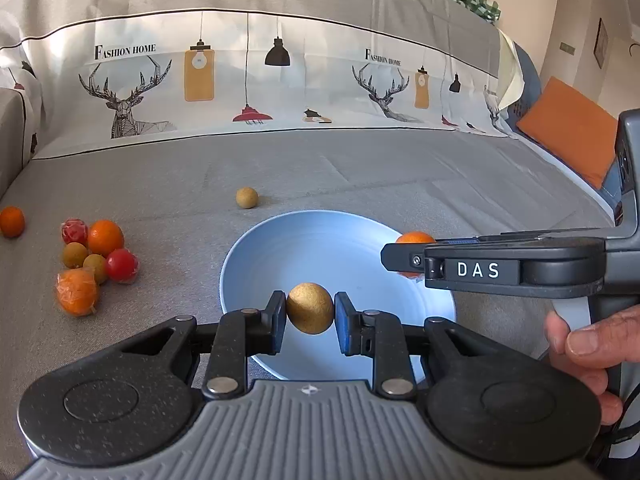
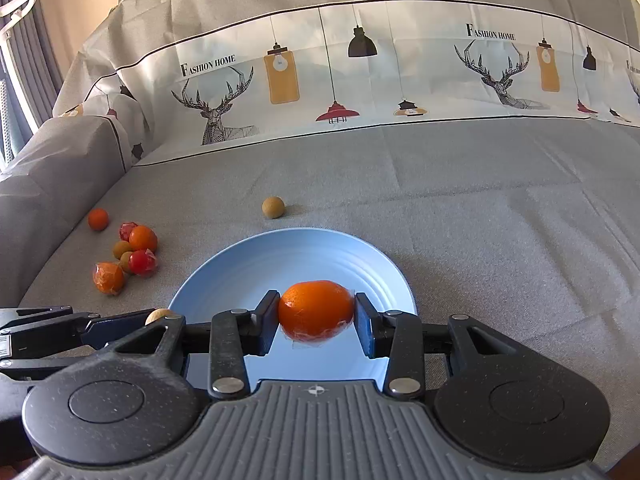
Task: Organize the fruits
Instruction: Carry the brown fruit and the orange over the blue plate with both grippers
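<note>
My left gripper is shut on a small tan round fruit held above the near part of a light blue plate. My right gripper is shut on a plastic-wrapped orange over the same blue plate. In the left wrist view the right gripper's finger reaches in from the right with the orange partly hidden behind it. The left gripper's fingers and a bit of the tan fruit show at the lower left of the right wrist view.
The plate lies on a grey-covered sofa seat. Left of it sits a cluster of oranges, red fruits and tan fruits, with one orange apart. A lone tan fruit rests beyond the plate. A person's hand grips the right handle.
</note>
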Demonstrator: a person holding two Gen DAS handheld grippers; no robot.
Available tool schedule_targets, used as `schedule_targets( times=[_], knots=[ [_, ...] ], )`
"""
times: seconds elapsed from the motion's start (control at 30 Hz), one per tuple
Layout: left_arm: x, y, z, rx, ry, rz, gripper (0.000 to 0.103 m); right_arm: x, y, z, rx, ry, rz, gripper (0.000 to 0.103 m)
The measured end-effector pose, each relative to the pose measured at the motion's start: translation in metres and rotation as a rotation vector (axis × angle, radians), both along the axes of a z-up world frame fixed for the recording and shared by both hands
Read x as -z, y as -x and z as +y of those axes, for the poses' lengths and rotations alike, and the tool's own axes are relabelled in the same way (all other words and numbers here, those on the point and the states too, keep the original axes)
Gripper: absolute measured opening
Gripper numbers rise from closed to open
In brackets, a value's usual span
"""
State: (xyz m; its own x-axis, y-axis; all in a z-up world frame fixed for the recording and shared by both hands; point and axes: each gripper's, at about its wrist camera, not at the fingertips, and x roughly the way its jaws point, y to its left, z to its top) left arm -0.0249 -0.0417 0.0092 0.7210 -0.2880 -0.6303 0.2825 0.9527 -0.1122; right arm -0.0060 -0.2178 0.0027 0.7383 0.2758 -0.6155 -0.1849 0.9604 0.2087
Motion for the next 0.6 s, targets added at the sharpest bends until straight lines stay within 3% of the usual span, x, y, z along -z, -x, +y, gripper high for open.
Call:
schedule_targets(
  times=[0.6],
  knots=[
    [-0.0002,0.0005,-0.0013,0.014,-0.013,-0.009,0.028,-0.0005,0.0002,-0.0004,0.000,0.001,0.001,0.041]
  ],
)
